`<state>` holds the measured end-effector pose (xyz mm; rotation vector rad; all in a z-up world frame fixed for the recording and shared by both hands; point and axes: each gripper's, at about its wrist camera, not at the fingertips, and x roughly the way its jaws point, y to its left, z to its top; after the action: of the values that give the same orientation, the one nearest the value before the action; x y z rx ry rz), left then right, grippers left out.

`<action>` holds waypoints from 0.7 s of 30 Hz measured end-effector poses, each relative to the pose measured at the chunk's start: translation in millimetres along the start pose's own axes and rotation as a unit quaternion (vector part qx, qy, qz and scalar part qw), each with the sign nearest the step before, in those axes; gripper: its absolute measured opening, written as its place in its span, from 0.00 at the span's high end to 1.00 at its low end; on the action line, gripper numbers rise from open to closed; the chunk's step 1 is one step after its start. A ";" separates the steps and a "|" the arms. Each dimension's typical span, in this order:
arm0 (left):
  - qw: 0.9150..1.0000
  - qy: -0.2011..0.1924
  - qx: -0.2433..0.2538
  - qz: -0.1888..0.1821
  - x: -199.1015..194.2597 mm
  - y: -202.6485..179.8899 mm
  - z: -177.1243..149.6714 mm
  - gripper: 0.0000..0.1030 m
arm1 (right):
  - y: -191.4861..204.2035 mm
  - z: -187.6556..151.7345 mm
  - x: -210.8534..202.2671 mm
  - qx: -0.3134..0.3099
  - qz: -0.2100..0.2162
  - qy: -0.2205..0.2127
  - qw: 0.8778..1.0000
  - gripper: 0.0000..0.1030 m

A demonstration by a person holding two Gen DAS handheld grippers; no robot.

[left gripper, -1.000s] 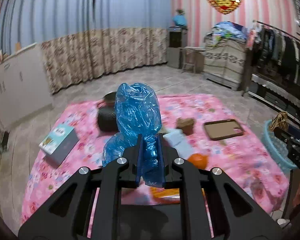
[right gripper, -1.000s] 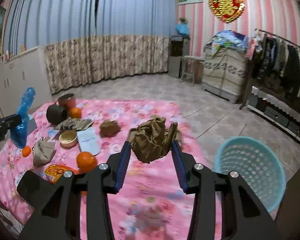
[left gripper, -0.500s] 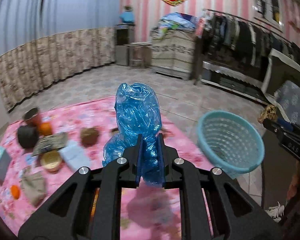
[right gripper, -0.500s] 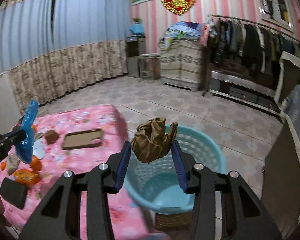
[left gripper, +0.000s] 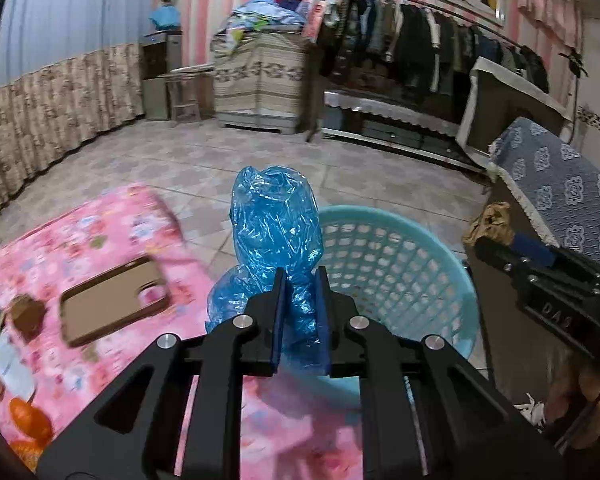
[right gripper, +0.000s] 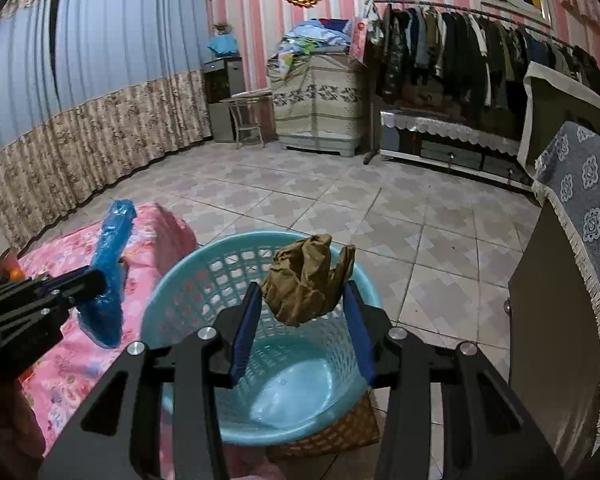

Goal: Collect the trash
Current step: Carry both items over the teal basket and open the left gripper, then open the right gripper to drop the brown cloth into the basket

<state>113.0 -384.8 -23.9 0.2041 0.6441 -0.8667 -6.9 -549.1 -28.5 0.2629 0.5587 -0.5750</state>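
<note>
- While clamped in the right gripper [right gripper: 300, 312], the crumpled brown paper [right gripper: 306, 280] hangs above the turquoise basket [right gripper: 172, 300].
- Left gripper [left gripper: 300, 304] pinches a blue plastic bag [left gripper: 274, 220], beside the basket rim.
- Basket stands just beside the pink floral cloth [left gripper: 112, 232]; phone case [left gripper: 114, 300] lies there.

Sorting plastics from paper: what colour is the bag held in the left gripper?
Translucent blue plastic bag, crinkled; the left wrist view shows it best.
</note>
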 end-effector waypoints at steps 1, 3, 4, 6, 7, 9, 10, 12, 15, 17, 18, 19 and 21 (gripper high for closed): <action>1.000 0.001 0.004 -0.005 6.2 -4.8 2.9 0.86 | -2.9 0.5 2.4 0.003 -0.002 0.000 1.000 0.59; 1.000 0.003 0.008 -0.011 17.0 -10.0 7.6 0.85 | -7.9 0.0 6.7 0.010 -0.006 0.002 1.000 0.59; 1.000 0.004 0.012 -0.012 22.6 -13.0 9.7 0.83 | -10.5 -0.9 9.2 0.013 -0.008 0.003 1.000 0.59; 1.000 0.009 0.018 -0.011 31.0 -15.7 13.1 0.65 | -12.5 -3.8 12.1 0.016 -0.011 0.007 1.000 0.59; 1.000 0.007 0.020 -0.010 32.3 -15.6 14.6 0.59 | -13.2 -4.8 14.1 0.016 -0.011 0.009 1.000 0.59; 1.000 0.006 0.017 -0.006 34.4 -14.8 16.2 0.39 | -17.9 -7.0 14.9 0.017 -0.012 0.012 1.000 0.59; 1.000 0.005 0.014 -0.002 34.9 -12.4 16.8 0.36 | -17.8 -7.2 16.3 0.018 -0.012 0.014 1.000 0.59; 1.000 0.005 0.011 0.010 36.0 -8.9 18.2 0.30 | -16.4 -9.0 19.7 0.017 -0.011 0.018 1.000 0.59; 0.999 0.000 0.004 0.042 30.1 4.9 17.1 0.17 | -11.5 -12.1 23.7 0.012 -0.009 0.023 1.000 0.59; 0.998 -0.006 -0.003 0.062 22.5 14.8 15.0 0.12 | -6.0 -13.8 25.0 0.010 -0.004 0.026 1.000 0.59; 0.997 -0.009 -0.006 0.078 17.3 20.2 14.3 0.09 | -2.1 -14.6 26.3 0.007 -0.001 0.027 1.000 0.59; 0.996 -0.010 -0.007 0.085 15.0 22.9 13.4 0.08 | 1.1 -14.3 28.8 0.003 0.001 0.029 1.000 0.59; 0.995 -0.015 -0.010 0.097 6.1 30.9 11.2 0.07 | 9.1 -15.9 30.7 -0.003 0.004 0.031 1.000 0.58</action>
<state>144.4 -373.6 -21.3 0.2320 0.5944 -0.6756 13.0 -549.1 -58.1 0.2781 0.6179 -0.5601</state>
